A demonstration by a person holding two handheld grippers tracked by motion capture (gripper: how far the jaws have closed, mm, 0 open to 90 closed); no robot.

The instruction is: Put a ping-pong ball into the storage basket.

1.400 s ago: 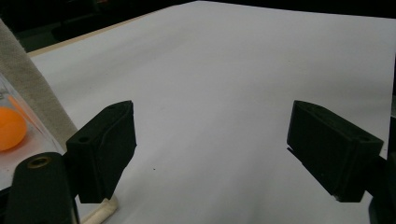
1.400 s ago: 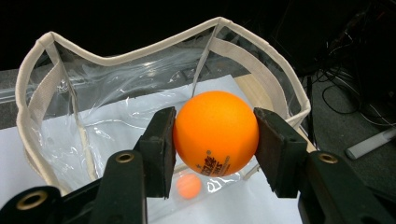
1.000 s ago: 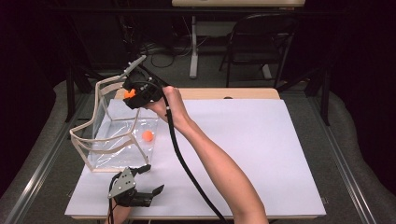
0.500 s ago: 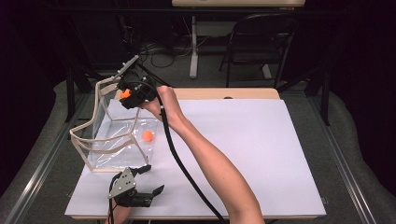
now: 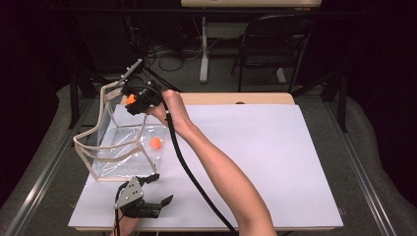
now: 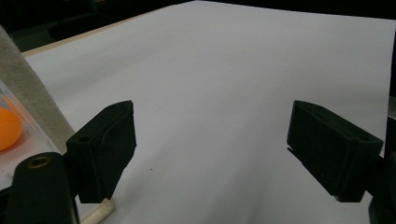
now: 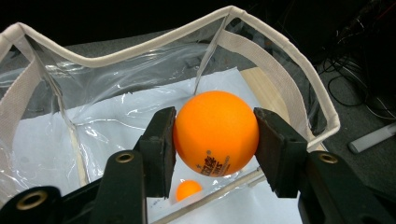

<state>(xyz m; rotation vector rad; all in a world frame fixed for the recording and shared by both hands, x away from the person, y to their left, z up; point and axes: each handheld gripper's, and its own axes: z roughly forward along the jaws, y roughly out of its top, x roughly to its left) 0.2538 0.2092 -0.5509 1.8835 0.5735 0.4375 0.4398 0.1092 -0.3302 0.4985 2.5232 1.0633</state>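
The small glossy orange plastic ball (image 7: 215,133), with dark print low on its skin, sits clamped between the two black pads of the right gripper (image 7: 215,140), one pad pressing each side. In the high view that right gripper (image 5: 132,100) hangs above the far right corner of the clear plastic bag with cream fabric trim (image 5: 105,132), which stands open at the far left of the white table sheet (image 5: 255,147). A second orange ball (image 5: 155,143) lies on the bag's floor near its right wall; in the right gripper view this second orange ball (image 7: 188,189) shows below the held one.

The bag's rim (image 7: 140,44) sags in a wavy line and leaves a wide mouth under the held ball. To the right of the bag the sheet is bare up to its far and right edges.

The right forearm reaches diagonally from the near edge, wrist bent over the bag's corner. The left gripper (image 5: 150,189) rests low at the near left, just in front of the bag, jaws spread wide with nothing between them (image 6: 212,154).
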